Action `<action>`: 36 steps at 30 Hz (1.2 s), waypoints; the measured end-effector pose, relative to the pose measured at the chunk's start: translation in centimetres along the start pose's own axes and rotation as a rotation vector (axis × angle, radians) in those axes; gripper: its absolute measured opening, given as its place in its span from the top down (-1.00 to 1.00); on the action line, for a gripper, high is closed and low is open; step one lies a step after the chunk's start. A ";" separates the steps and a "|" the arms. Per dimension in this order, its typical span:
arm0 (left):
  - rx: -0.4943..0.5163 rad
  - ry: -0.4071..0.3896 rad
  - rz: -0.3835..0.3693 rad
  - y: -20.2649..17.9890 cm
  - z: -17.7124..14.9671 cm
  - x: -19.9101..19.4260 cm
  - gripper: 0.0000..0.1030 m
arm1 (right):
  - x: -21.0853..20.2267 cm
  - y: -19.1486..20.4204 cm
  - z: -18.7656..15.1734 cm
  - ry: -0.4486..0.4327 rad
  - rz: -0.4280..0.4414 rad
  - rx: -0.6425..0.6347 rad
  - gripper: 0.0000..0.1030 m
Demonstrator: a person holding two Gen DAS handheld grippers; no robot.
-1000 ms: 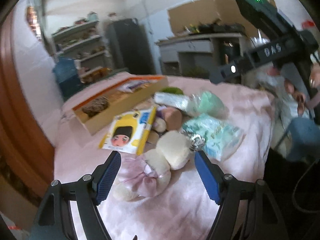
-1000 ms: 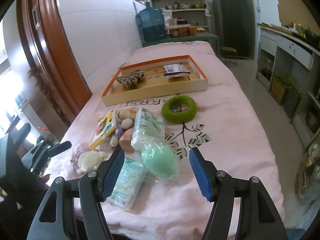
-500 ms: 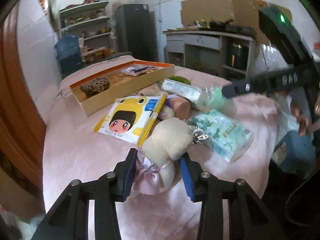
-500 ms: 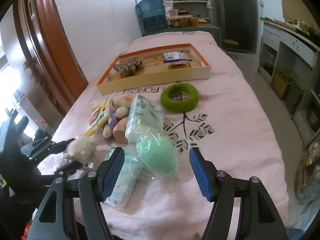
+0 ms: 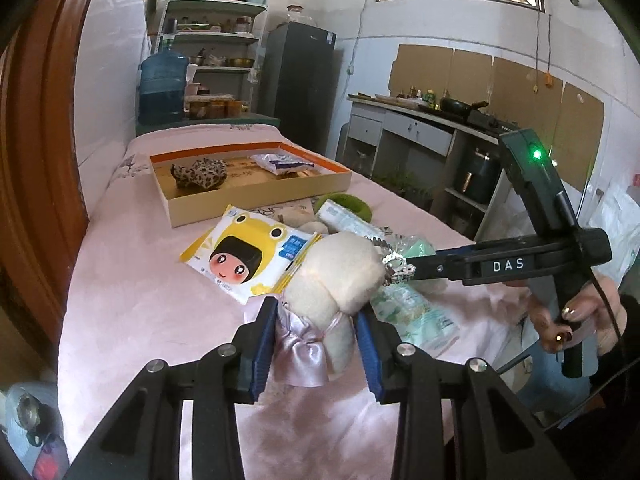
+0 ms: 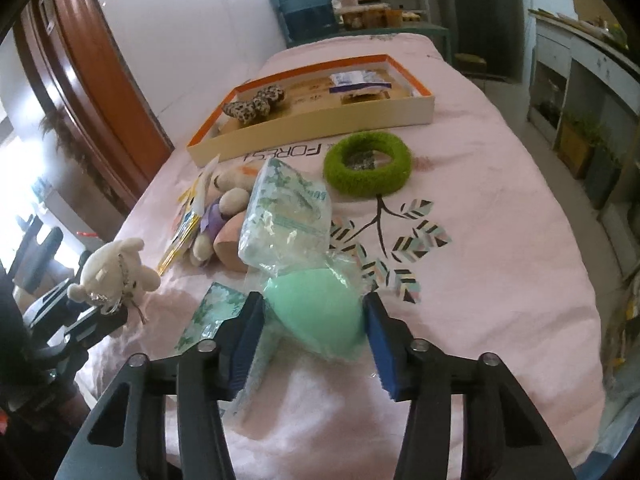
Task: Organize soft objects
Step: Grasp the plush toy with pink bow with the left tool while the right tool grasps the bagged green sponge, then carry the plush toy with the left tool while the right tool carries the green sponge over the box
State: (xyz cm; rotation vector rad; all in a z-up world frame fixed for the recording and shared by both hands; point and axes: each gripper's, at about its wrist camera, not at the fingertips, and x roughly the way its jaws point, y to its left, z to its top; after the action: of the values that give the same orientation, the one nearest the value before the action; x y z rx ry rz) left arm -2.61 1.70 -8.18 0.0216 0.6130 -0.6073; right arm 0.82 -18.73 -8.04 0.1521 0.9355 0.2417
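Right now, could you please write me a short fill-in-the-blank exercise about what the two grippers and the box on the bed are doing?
1. The left gripper is shut on the cream plush ____.
2. The right gripper has its fingers on either side of the bagged mint-green ____.
3. The leopard-print bow lies inside the orange-rimmed ____.
4. The fuzzy green ring lies on the pink ____.

Missing words: bear; sponge; box; bedspread

Blue water jug (image 5: pixel 162 87) stands at the table's far end, beside green shelving (image 5: pixel 212 36) loaded with pots and jars. Dark refrigerator (image 5: pixel 300 84) just right of it. Counter (image 5: pixel 416 128) with cookware along cardboard-patched wall; brown door frame (image 6: pixel 100 80) at left.
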 end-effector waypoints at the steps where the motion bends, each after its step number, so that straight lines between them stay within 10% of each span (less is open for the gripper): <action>1: -0.003 -0.003 0.000 -0.2 0.1 0.0 0.26 | -0.1 -0.1 0.0 -0.002 0.008 0.004 0.02; 36: -0.117 -0.163 0.217 1.5 14.0 2.0 0.25 | -4.6 0.6 11.6 -0.268 0.056 -0.055 0.04</action>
State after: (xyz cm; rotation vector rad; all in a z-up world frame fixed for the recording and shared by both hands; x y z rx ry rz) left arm 7.00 -0.81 2.03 -0.0700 0.4800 -0.3580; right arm 7.53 -19.70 2.46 0.1560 0.6588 0.2907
